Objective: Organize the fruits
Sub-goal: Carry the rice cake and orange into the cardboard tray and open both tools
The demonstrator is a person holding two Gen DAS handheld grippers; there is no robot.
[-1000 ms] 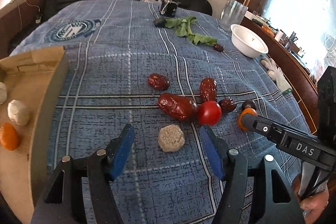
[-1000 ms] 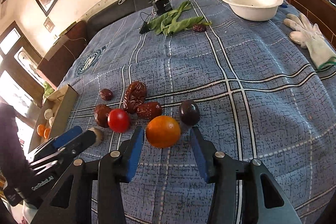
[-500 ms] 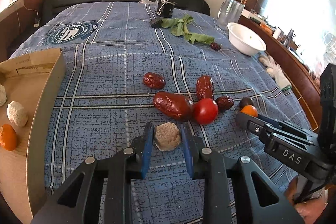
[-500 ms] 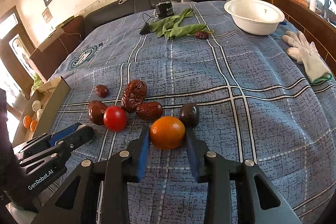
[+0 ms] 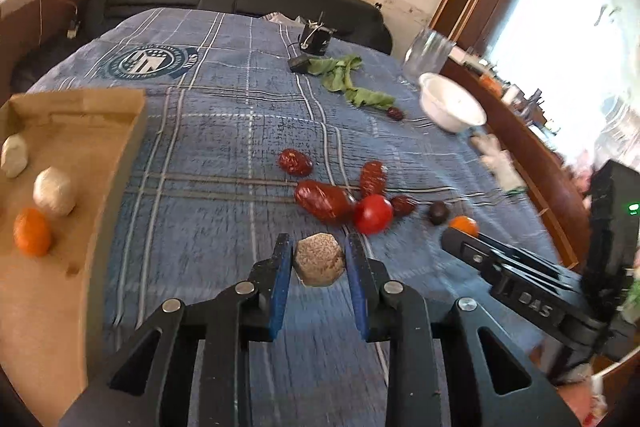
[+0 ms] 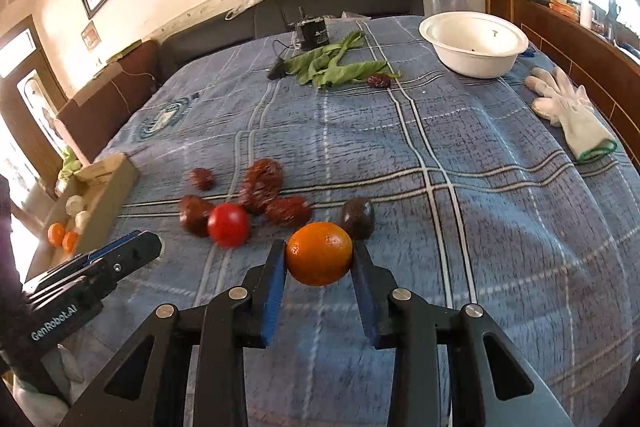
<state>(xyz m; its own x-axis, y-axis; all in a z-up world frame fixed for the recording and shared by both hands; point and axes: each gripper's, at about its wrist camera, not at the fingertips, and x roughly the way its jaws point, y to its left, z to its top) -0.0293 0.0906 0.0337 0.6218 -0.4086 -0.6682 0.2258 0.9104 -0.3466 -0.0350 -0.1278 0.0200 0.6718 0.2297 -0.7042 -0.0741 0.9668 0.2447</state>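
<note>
Blue plaid blanket (image 5: 224,155), spread over a bed or sofa; dark backrest and pale wall behind.

Far left: cardboard box (image 5: 100,115), open top, holding two pale lumps and one small orange fruit on its floor.

Centre-left: left gripper (image 5: 319,259), pads closed against both flanks of a tan faceted nut-like piece (image 5: 319,259). Whether that piece is clear of the blanket cannot be told. Roughly as wide as tall, so no marked long axis; a flat grainy face is turned toward the camera.

Centre: loose cluster on the blanket, namely several wrinkled red dates (image 5: 325,201), their long axes lying in differing directions, and one red tomato (image 5: 373,213) touching the largest date.

Centre-right: dark round fruit (image 6: 357,218), just behind the orange.

Right: right gripper (image 6: 319,254), pads clamped on an orange (image 6: 319,254); near-spherical, no axis to note.

Far right: white bowl (image 6: 474,59) and white glove (image 6: 568,111), well apart from the cluster.

Step judged: both grasps made, carry pending. Next move calls for lifting clear of neighbours and travelling left to the box.
</note>
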